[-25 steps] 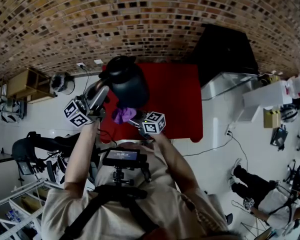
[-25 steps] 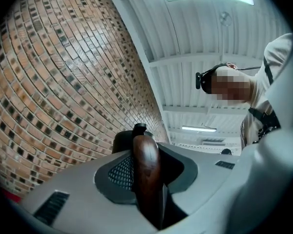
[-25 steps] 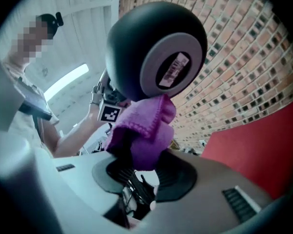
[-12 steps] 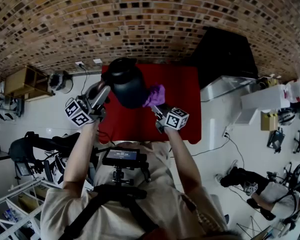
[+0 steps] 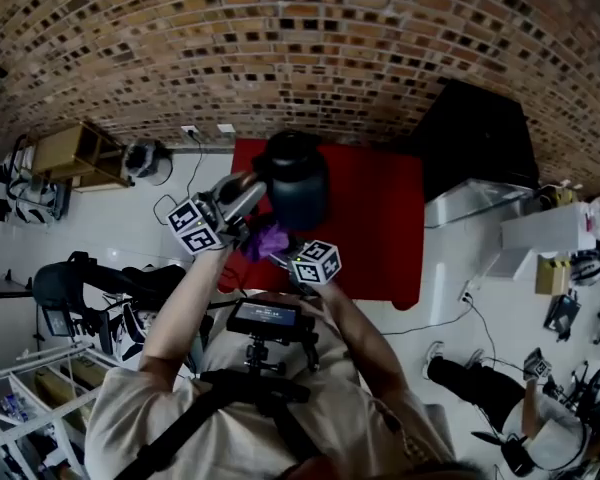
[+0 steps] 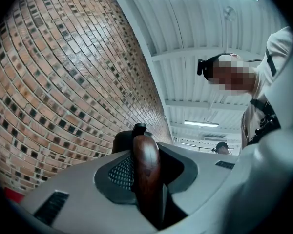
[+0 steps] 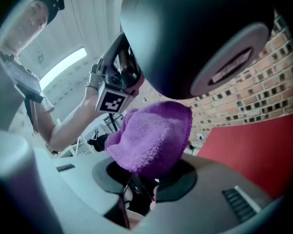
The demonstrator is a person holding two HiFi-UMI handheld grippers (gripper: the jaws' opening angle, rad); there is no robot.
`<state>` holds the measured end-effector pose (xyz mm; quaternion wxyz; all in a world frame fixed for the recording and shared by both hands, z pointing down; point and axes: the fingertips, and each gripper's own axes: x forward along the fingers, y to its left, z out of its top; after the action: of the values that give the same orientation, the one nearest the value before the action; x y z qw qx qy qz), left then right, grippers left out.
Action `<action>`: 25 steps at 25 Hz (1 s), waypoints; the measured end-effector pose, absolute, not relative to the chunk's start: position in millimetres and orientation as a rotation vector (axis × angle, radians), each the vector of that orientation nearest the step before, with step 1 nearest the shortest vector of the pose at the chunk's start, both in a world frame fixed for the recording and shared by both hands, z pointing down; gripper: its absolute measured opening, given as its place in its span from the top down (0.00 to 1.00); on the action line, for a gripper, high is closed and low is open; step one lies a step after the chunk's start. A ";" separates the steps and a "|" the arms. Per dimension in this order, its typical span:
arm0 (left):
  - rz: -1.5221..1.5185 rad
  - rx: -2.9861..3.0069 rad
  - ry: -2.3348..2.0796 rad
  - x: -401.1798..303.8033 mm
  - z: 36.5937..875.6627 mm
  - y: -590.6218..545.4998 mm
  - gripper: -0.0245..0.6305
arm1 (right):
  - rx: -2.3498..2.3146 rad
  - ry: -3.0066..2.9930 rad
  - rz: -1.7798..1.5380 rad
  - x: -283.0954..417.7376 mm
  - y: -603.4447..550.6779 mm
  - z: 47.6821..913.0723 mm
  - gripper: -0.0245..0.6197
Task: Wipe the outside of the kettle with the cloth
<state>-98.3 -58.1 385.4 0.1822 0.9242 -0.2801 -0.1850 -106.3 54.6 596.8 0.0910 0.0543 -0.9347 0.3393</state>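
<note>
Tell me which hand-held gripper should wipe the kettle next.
The right hand-held gripper: it grips the purple cloth close by the kettle; the left hand-held gripper is clamped on the wooden handle.

Red tabletop (image 5: pixel 372 218), brick wall (image 5: pixel 280 48)

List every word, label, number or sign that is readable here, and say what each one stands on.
No word or number is readable in any view.
Screen on the chest mount: a lit line, too small and blurred to read.
Left marker cube and right marker cube: black-and-white square patterns, no letters or digits.
Underside of the kettle: dark marks, too blurred to read.
</note>
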 end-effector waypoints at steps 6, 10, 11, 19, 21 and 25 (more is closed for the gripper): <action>-0.485 2.627 -0.777 -108.3 388.3 -49.7 0.81 | 0.240 -2.702 1.113 -55.9 43.2 625.2 0.77; -0.471 2.630 -0.804 -120.6 391.9 -43.1 0.81 | 0.372 -2.671 1.160 -4.8 36.3 642.8 0.77; -0.464 2.631 -0.809 -123.7 393.5 -40.6 0.81 | 0.412 -2.665 1.169 6.8 35.5 645.9 0.77; -0.413 2.572 -0.833 -133.1 430.2 -27.4 0.81 | 0.735 -2.636 1.249 97.7 23.2 662.0 0.77; -0.395 2.536 -0.820 -129.3 449.1 -26.7 0.81 | 0.794 -2.633 1.275 114.1 20.4 664.8 0.77; -0.308 2.480 -0.794 -118.0 493.2 -25.9 0.81 | 0.865 -2.589 1.268 131.4 20.0 659.8 0.77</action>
<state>-118.0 -25.9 493.2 0.2569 0.9140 -0.2927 -0.1135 131.4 20.0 659.8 0.0659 0.2867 -0.8584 0.4202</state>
